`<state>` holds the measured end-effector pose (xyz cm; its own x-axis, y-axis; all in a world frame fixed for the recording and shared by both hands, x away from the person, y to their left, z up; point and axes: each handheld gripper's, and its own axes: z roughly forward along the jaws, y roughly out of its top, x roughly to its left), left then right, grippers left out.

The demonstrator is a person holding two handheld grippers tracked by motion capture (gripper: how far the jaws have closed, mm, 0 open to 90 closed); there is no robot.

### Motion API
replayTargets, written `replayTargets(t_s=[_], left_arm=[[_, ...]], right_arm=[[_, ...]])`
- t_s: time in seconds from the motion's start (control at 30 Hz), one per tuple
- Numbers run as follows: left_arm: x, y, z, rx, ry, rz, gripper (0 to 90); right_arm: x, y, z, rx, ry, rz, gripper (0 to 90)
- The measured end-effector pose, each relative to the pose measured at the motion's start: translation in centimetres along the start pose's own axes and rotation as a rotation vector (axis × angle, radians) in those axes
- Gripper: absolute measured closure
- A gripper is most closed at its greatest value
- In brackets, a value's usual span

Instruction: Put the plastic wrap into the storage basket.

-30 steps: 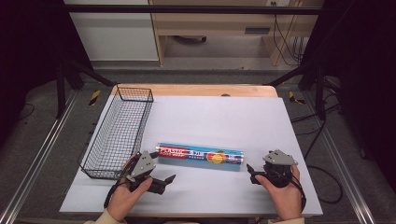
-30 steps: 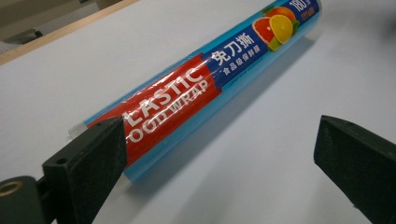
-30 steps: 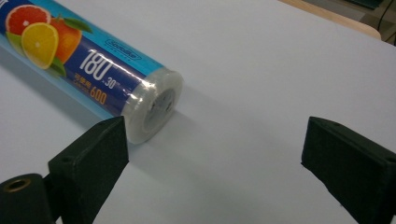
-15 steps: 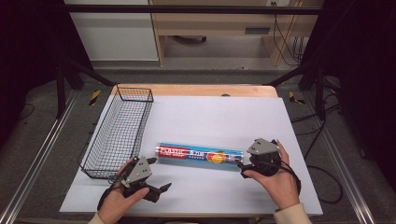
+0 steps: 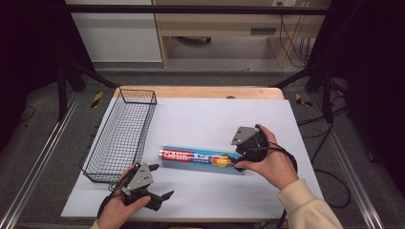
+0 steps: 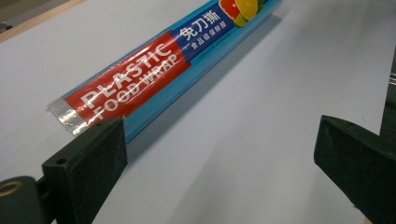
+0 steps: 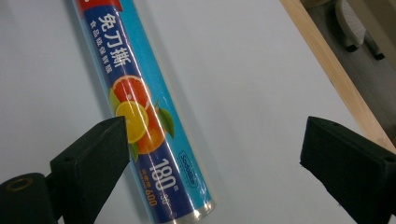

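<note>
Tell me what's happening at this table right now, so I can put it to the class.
A person holds a gripper in each hand over a white table. A roll of plastic food wrap lies flat beside a wire basket. The right gripper is above the roll's fruit-printed end, fingers open, nothing gripped. The left gripper sits near the roll's other end, also open. The roll is not yet picked up.

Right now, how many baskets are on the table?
1. The wire basket sits along the table's left side, just left of the plastic wrap roll. Nothing suggests another one is hidden.
</note>
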<state>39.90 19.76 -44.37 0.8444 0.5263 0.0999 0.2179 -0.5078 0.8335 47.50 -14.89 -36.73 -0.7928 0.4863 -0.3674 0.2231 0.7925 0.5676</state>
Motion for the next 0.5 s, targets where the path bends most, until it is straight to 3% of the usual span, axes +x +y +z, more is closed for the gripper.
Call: replayTargets(t_s=[0.07,0.1,0.23,0.5], left_arm=[[0.0,0.0,0.0,0.003,0.001,0.001,3.0],[0.0,0.0,0.0,0.005,-0.002,0.000,3.0],[0.0,-0.1,0.1,0.010,-0.001,0.003,3.1],[0.0,-0.1,0.2,0.025,-0.012,0.014,3.1]], right_arm=[[-0.1,0.2,0.4,0.008,0.010,-0.016,8.3],[-0.1,0.6,1.1,0.030,0.030,-0.049,8.8],[0.1,1.0,3.0,0.070,0.100,-0.080,8.1],[0.4,1.2,6.5,0.115,0.217,-0.085,8.5]])
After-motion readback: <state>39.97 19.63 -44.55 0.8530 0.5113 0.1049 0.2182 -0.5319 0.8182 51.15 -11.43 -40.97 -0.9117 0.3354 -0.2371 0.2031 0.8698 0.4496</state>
